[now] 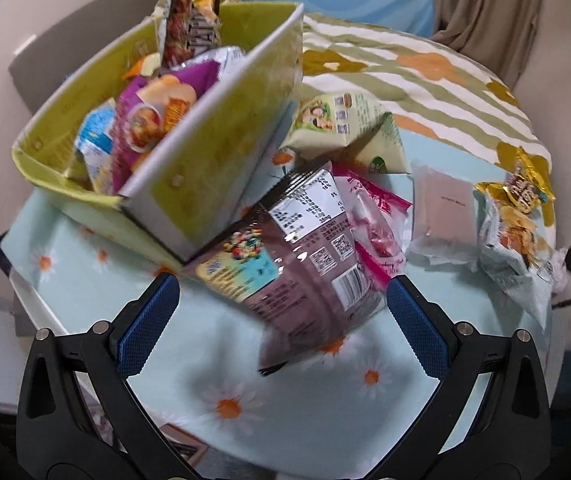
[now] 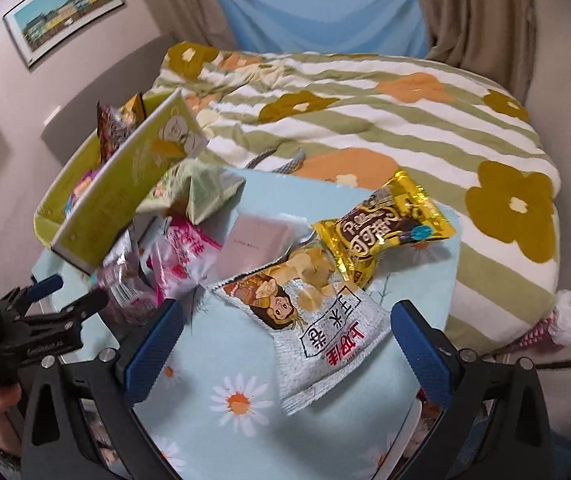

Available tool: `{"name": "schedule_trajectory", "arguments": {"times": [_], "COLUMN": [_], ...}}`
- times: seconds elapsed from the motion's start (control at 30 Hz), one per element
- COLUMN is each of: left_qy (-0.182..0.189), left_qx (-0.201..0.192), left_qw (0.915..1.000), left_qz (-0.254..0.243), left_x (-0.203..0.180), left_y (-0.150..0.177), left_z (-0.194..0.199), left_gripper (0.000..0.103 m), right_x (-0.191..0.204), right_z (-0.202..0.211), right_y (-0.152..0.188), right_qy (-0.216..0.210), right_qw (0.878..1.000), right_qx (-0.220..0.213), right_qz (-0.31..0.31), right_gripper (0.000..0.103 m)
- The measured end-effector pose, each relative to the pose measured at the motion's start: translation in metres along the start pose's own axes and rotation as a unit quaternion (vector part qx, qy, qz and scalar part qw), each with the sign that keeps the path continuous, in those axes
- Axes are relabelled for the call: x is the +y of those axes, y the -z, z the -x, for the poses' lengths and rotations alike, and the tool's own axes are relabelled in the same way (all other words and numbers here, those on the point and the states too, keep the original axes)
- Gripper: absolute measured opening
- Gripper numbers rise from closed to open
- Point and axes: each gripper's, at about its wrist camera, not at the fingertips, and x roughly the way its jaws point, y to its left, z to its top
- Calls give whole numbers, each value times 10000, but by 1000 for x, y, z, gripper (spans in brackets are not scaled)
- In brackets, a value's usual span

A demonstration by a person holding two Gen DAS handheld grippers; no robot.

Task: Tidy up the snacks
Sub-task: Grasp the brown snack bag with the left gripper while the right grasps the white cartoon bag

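Observation:
A green cardboard box point(image 1: 205, 168) stands at the back left of the daisy-print table and holds several snack bags. In front of it, a mauve snack bag point(image 1: 297, 264) lies tilted against the box corner, between the spread fingers of my left gripper point(image 1: 281, 296), which is open and holds nothing. Beside it are a pink bag point(image 1: 377, 220), a pale green bag point(image 1: 337, 124) and a flat pale pink packet point(image 1: 443, 212). My right gripper point(image 2: 288, 312) is open over a silver chip bag point(image 2: 325, 336). A gold bag point(image 2: 389, 228) lies just beyond.
A striped quilt point(image 2: 365, 120) with orange and olive flowers covers the bed behind the table. Curtains point(image 2: 477, 12) hang at the back and a framed picture point(image 2: 65, 12) is on the left wall. The left gripper point(image 2: 73, 294) shows at the left of the right wrist view.

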Motion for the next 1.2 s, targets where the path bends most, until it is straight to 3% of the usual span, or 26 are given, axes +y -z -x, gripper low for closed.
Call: {"name": "schedule_trajectory", "arguments": {"times": [0.2, 0.33, 0.57, 0.8, 0.9, 1.2], "left_qy": [-129, -66, 150, 183, 261, 336], "left_qx": [205, 248, 375, 462, 536, 522], "left_qw": [9995, 9994, 9990, 9986, 9980, 9981], "left_qz": [188, 220, 181, 175, 203, 21], "left_x": [-6, -7, -14, -20, -21, -15], "left_y": [-2, -1, -7, -11, -12, -6], "left_z": [-27, -33, -37, -37, -39, -35], "left_gripper": [103, 97, 78, 77, 63, 49], "right_x": [3, -2, -10, -9, -9, -7], "right_z": [-33, -49, -67, -73, -74, -77], "right_y": [3, 4, 4, 2, 2, 6], "right_qy": [-161, -231, -365, -385, -378, -369], "right_qw": [9979, 9965, 9952, 9946, 9945, 9942], "right_qx": [314, 468, 627, 649, 668, 671], "right_qz": [539, 647, 660, 714, 717, 758], "right_gripper": [103, 103, 103, 103, 103, 103]}}
